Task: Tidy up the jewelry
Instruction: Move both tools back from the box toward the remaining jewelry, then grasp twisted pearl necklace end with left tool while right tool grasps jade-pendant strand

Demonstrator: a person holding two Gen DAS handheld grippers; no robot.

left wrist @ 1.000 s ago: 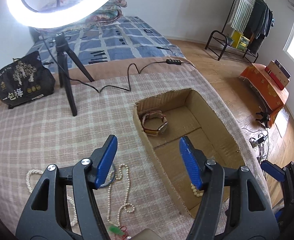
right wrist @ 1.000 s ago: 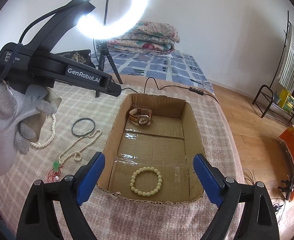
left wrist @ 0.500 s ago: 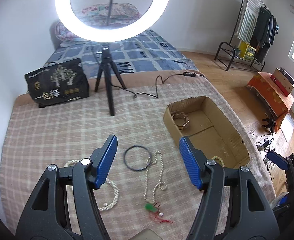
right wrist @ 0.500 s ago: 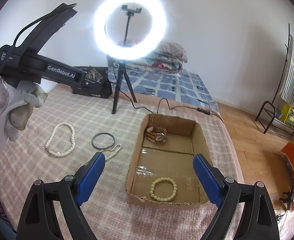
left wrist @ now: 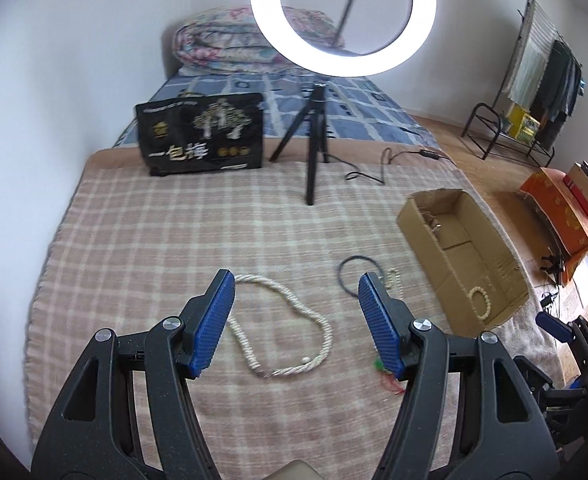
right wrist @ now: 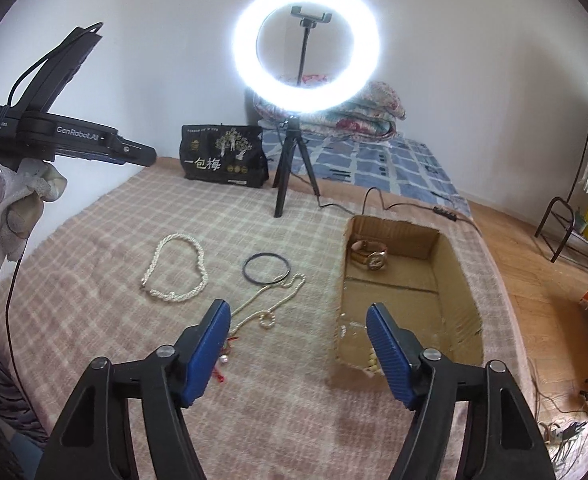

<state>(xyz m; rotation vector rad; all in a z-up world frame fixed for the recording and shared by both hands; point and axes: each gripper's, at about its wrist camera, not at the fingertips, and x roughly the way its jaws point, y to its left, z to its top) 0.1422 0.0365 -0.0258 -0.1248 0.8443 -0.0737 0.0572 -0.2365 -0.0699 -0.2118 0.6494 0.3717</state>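
A twisted white rope necklace (left wrist: pixel 290 322) (right wrist: pixel 176 270) lies on the checked blanket, below and between the open, empty fingers of my left gripper (left wrist: pixel 296 316). A black ring bangle (left wrist: pixel 358 274) (right wrist: pixel 266 268) and a thin pearl chain (right wrist: pixel 272 302) with a red and green tassel (left wrist: pixel 388 376) lie to its right. An open cardboard box (left wrist: pixel 422 240) (right wrist: pixel 460 280) holds a watch (right wrist: pixel 370 256) at its far end and a bead bracelet (left wrist: pixel 480 300) at its near end. My right gripper (right wrist: pixel 298 346) is open and empty, held above the blanket beside the box.
A ring light on a black tripod (left wrist: pixel 314 156) (right wrist: pixel 294 164) stands at the back with its cable (right wrist: pixel 394 204) running past the box. A black printed bag (left wrist: pixel 202 134) (right wrist: pixel 224 152) stands beside it. The blanket's right edge (right wrist: pixel 506 320) drops to a wooden floor.
Both grippers have risen and pulled back from the box. The left view has swung left from the box to the rope necklace. Both stay open.
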